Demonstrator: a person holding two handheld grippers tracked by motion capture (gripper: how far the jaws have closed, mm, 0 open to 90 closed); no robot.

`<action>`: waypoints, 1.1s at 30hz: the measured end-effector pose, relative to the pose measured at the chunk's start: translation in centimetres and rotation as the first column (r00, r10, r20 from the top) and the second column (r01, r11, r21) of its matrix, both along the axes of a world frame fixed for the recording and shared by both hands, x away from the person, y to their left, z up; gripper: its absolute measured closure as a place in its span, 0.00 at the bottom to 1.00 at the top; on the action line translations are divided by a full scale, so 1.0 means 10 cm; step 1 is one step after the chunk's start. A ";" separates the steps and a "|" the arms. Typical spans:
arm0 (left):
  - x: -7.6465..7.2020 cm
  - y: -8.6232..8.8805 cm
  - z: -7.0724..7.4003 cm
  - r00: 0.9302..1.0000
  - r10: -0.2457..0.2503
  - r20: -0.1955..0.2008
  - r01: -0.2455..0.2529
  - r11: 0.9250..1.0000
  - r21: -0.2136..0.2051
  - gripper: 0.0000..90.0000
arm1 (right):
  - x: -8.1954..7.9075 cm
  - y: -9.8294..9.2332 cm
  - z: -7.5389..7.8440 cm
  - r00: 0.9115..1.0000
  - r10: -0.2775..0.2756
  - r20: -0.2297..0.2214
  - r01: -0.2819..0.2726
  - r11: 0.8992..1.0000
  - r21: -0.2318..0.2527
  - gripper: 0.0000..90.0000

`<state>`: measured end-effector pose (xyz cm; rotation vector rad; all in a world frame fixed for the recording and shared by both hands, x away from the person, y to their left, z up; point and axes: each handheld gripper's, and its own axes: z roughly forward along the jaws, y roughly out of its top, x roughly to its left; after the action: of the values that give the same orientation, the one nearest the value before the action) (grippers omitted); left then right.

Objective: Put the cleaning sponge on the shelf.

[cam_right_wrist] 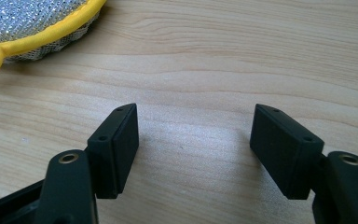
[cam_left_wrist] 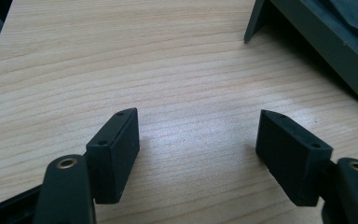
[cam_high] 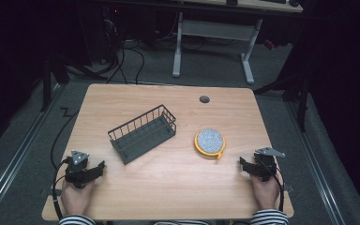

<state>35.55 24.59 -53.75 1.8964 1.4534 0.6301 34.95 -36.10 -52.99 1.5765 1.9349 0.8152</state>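
left hand-held gripper (cam_left_wrist: 198, 135) wide open, empty | right hand-held gripper (cam_right_wrist: 193, 130) likewise (scrubber (cam_right_wrist: 28, 21) edge ahead)

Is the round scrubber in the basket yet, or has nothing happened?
Nothing looks done. The scrubber lies on the table beside the empty basket. The left gripper and right gripper rest open, holding nothing. Probably left: picking up the scrubber and putting it in.
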 end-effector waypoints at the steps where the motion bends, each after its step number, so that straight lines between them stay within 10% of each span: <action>1: 0.00 0.00 0.00 1.000 0.000 0.000 0.000 1.000 0.000 0.34 | 0.00 0.00 0.00 1.000 0.001 0.000 -0.001 1.000 0.000 0.36; 25: 0.04 0.08 0.04 0.999 0.023 -0.025 -0.024 0.998 -0.053 0.41 | 0.00 0.00 0.00 1.000 0.003 -0.002 -0.003 1.000 0.003 0.35; 33: 0.05 0.10 0.35 0.999 -0.032 0.002 0.032 0.996 -0.081 0.40 | 0.00 0.00 0.00 1.000 0.004 -0.001 -0.004 1.000 0.004 0.35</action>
<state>36.06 25.63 -50.26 1.8531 1.4239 0.5486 34.95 -36.12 -52.98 1.5763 1.9393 0.8209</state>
